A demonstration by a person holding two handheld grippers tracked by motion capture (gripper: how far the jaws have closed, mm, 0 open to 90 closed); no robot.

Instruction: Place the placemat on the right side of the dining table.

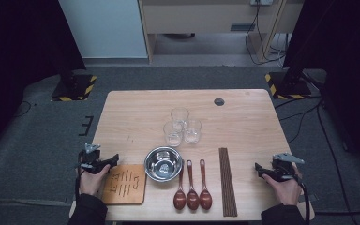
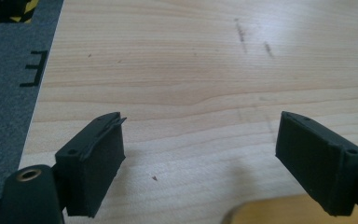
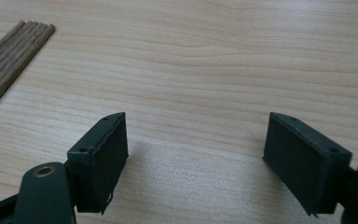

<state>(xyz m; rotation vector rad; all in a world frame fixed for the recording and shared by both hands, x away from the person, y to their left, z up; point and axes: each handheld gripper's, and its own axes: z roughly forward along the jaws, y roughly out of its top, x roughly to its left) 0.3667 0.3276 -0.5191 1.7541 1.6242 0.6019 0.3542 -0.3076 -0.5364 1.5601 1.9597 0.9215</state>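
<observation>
Grippers sat at the near corners of the table [image 1: 243, 101], one in each hand, and both had nothing in them. At the near left, the left gripper [image 1: 114, 159] rested in the person's left hand [image 1: 92, 179]. Its jaws stood apart, with bare wood between them in the left gripper view [image 2: 199, 149]. Just beside it lay a flat wooden board [image 1: 125, 184] with dark marks on it. A corner of that board [image 2: 279, 212] peeked in at the bottom of the left gripper view.

At the near right, the right gripper [image 1: 258, 168] rested in the right hand [image 1: 286, 187]. Its jaws were wide apart too, over bare wood [image 3: 196, 149]. A bunch of long brown chopsticks [image 1: 228, 182] lay near it, a little to its left. Their ends [image 3: 9, 58] showed at the top left of the right gripper view.

Between the board and the chopsticks lay three brown spoons [image 1: 192, 187], side by side. Just behind them sat a shiny metal bowl [image 1: 163, 164]. Farther back stood three clear glasses [image 1: 182, 125], close together in a little bunch. Near the far edge of the table was a small dark round hole [image 1: 219, 101]. Beyond the table lay grey floor [image 1: 192, 77].
</observation>
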